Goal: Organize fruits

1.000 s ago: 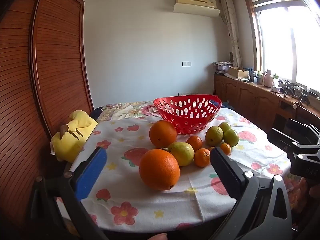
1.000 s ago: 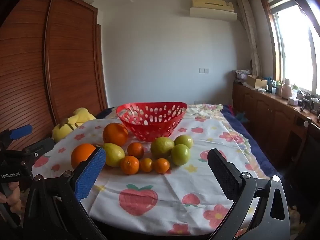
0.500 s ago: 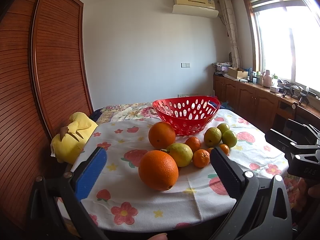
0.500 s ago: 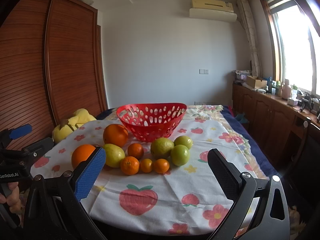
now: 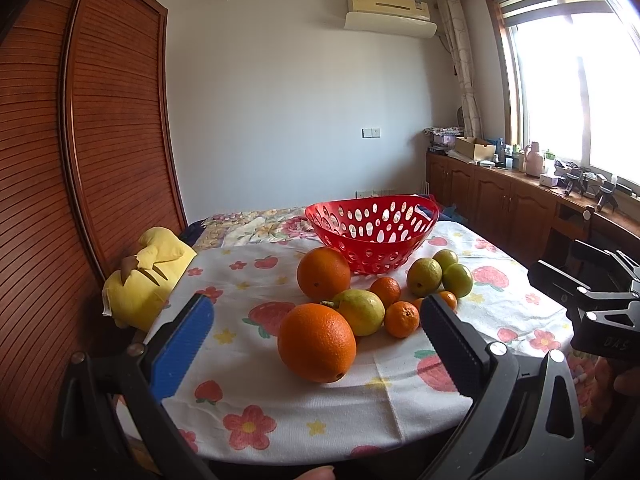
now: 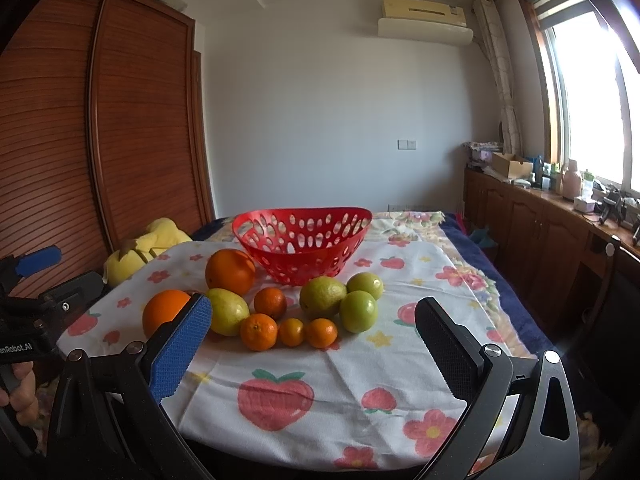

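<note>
Fruit is being left loose on the worktop (image 6: 360,380), which is being covered by a white cloth w/ strawberry and flower print. A red perforated basket (image 6: 302,246) is standing at the far side of the pile, nothing visible inside it through the holes.

Left claw (image 5: 316,350) is being held wide open, nothing gripped, hovering at the near edge w/ a big orange (image 5: 317,342) framed between its fingers but not touched. Behind that orange a yellow-green lemon (image 5: 362,311) is lying, touching it or nearly so; a second big orange (image 5: 324,273) is sitting just beside the basket's wall.

Right claw (image 6: 314,350) is also being held wide open and empty, aimed at the centre of the pile from the near edge. In front of it three small mandarins (image 6: 291,332) are lined up in a row, w/ a fourth mandarin (image 6: 270,302) just behind them. Three green citrus (image 6: 358,311) are clustered to the right of these, touching each other.

A yellow plush toy (image 5: 148,276) is lying off the worktop's left side, next to a slatted wooden wardrobe (image 5: 80,160). Each claw is being seen at the edge of the other's view, well apart.
</note>
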